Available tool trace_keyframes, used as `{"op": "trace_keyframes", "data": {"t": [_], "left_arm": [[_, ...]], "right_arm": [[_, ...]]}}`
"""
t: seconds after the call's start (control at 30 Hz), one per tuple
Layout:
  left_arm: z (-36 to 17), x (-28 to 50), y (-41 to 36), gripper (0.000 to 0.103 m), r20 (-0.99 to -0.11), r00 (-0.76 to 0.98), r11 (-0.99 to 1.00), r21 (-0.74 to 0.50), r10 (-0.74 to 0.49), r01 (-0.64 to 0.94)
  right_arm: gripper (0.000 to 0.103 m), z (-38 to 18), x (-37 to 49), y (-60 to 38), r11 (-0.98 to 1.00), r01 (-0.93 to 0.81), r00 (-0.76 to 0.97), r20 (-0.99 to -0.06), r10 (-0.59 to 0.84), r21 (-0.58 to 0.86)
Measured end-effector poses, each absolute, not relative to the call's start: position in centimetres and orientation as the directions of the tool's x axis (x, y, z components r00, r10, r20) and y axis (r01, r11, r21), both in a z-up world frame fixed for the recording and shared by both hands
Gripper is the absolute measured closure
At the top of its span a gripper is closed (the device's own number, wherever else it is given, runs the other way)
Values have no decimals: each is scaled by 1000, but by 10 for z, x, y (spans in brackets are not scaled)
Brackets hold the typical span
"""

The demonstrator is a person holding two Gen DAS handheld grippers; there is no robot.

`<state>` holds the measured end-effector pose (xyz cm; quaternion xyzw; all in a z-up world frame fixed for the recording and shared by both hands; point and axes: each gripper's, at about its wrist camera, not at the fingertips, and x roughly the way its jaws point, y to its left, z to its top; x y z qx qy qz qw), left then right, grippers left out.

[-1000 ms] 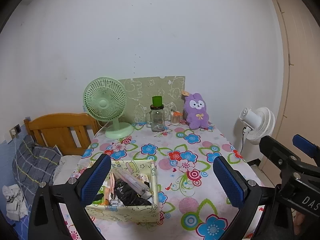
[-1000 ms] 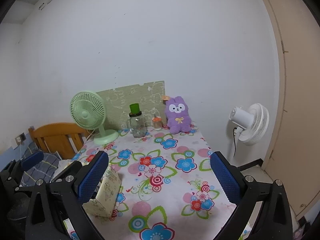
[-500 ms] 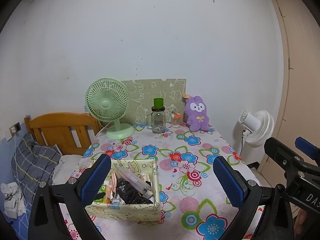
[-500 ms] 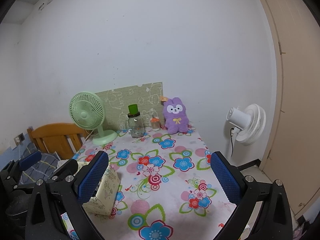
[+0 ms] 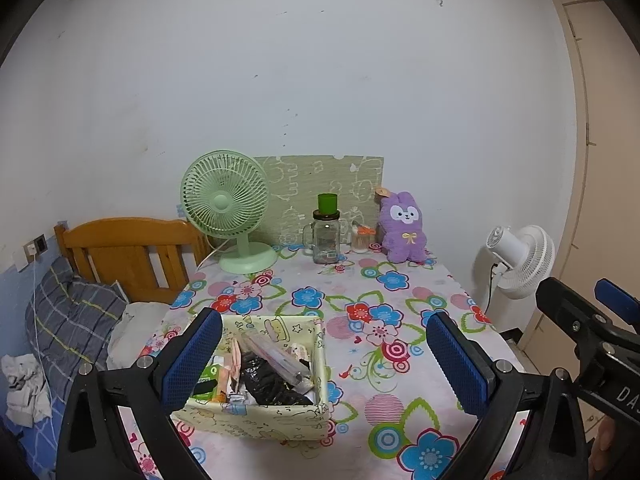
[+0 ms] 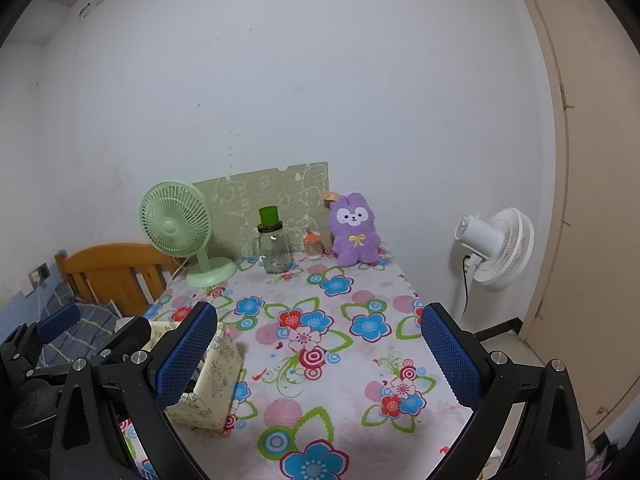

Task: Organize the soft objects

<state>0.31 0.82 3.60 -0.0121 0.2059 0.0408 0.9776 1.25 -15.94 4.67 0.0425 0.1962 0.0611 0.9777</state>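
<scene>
A purple plush bunny (image 5: 403, 227) sits upright at the table's far edge against the wall; it also shows in the right wrist view (image 6: 354, 230). A pale yellow fabric box (image 5: 256, 420) holding a black bundle and packets stands near the front left; its side shows in the right wrist view (image 6: 210, 380). My left gripper (image 5: 324, 360) is open and empty, above the box. My right gripper (image 6: 318, 356) is open and empty over the table's middle, well short of the bunny.
On the floral tablecloth (image 5: 360, 292) at the back stand a green desk fan (image 5: 226, 210), a glass jar with a green cup on top (image 5: 326, 230), a small orange-lidded jar (image 5: 363, 237) and a green board. A white fan (image 5: 520, 256) stands right; a bed (image 5: 120, 256) left.
Both grippers have drawn back and risen slightly, so the table looks a little farther and lower. Both stay open and empty. Nothing on the table has moved.
</scene>
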Motion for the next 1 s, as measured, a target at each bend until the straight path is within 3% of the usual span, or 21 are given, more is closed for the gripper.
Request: {"op": "trace_keyframes", "data": {"t": [1.0], "left_arm": [[33, 2, 18, 0, -403, 911, 994, -22, 90, -108]], "right_arm": [[0, 45, 17, -155, 990, -107, 913, -384, 136, 95]]}}
